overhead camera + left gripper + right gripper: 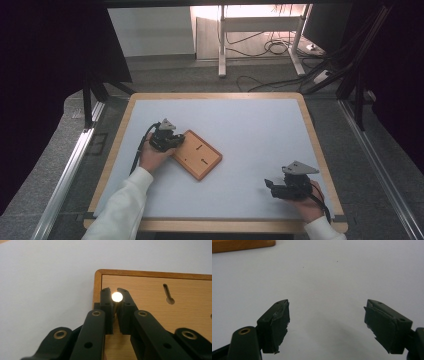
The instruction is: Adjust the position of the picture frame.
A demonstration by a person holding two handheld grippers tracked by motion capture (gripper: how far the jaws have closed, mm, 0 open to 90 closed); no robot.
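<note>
A flat wooden board (202, 157) with two keyhole slots (168, 293) lies left of centre on the white table. In the left gripper view a small metal pin (117, 297) with a bright round top stands upright near the board's corner (98, 272). My left gripper (114, 293) is shut on that pin, one pad on each side of it. From above, the left gripper (176, 142) sits over the board's near-left corner. My right gripper (270, 185) rests low at the front right, apart from the board. Its jaws (327, 315) stand wide open with bare table between them.
The table has a wooden rim (215, 95) all round its white top. Beyond the far edge are desk legs, cables (270, 47) and dark stands on a grey floor. An edge of the board (242, 245) shows at the top left of the right gripper view.
</note>
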